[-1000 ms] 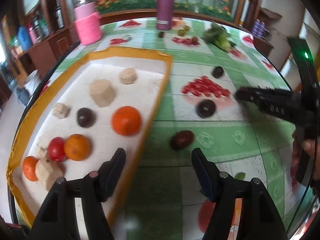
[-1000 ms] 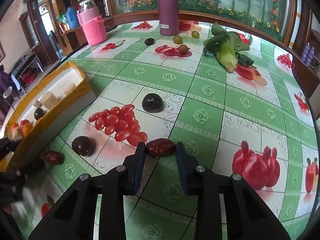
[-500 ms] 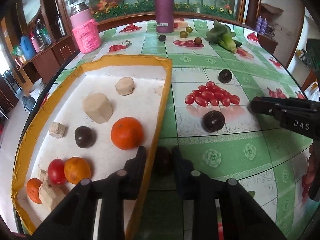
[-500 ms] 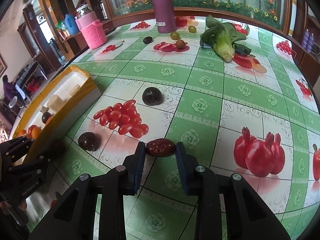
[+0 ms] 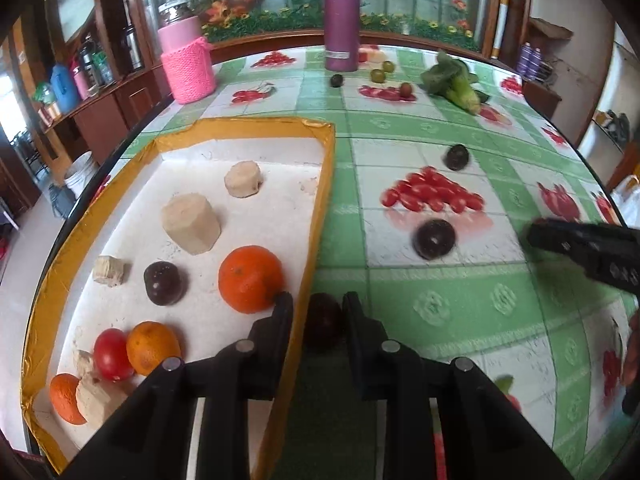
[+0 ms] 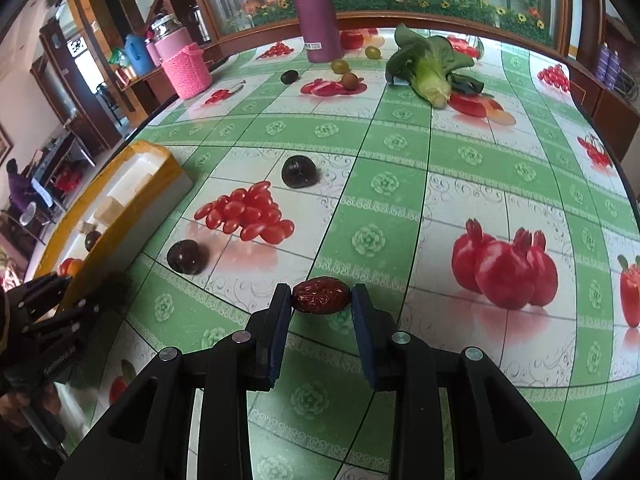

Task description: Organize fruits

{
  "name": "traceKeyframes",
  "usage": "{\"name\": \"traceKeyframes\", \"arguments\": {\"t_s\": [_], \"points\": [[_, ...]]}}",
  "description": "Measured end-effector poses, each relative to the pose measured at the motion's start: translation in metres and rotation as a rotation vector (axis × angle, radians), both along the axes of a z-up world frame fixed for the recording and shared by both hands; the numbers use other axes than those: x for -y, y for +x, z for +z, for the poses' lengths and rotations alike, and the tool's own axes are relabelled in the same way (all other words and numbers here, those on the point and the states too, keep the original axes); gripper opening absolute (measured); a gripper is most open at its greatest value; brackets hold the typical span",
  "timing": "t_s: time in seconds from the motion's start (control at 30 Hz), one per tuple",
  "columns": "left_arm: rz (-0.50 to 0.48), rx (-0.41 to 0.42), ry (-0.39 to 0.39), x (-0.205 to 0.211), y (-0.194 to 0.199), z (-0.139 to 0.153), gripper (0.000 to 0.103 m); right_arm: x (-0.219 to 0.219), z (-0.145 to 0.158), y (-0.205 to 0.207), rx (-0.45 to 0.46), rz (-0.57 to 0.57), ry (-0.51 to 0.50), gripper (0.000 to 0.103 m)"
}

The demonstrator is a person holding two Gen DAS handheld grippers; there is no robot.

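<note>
Beside the orange-edged tray, the left gripper is clenched on a dark round fruit, its jaws pressed against the fruit's two sides just outside the tray's near wall. Whether the fruit is clear of the tablecloth cannot be told from the left wrist view. Over the open table, well apart from the tray, the right gripper grasps a wrinkled red date lengthwise, end to end between its jaws.

Inside the tray lie a large orange, a dark plum, two smaller oranges, a red tomato and several pale chunks. Two further dark fruits and rest on the cloth beside the printed tomatoes, with more small fruit near the purple bottle.

The step in hand appears to be carrying each held fruit into the tray. Done well, the left load should rise high enough to pass over the wall rather than scrape it, then come down on bare white floor, away from the large orange that sits just inside the wall. The date's end-to-end hold looks slip-prone, so a level, unhurried carry suits it. Released low, a round fruit is less likely to roll.
</note>
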State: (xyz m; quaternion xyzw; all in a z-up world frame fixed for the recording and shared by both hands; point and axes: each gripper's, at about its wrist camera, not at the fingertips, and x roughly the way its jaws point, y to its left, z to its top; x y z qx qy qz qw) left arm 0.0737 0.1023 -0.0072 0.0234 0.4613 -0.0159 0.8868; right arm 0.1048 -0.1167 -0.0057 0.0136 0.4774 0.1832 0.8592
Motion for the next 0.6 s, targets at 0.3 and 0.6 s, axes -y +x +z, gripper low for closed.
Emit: {"name": "traceKeyframes", "arguments": {"t_s": [0.3,0.6], "points": [[-0.049,0.029,-0.066,-0.006,-0.044,0.019,0.048,0.0,0.001,-0.011,0.002,0.019,-0.004,0.03],[-0.054,0.381,0.257,0.03,-0.093,0.062,0.063,0.005,-0.003,-0.007,-0.011,0.016,-0.006,0.03]]}}
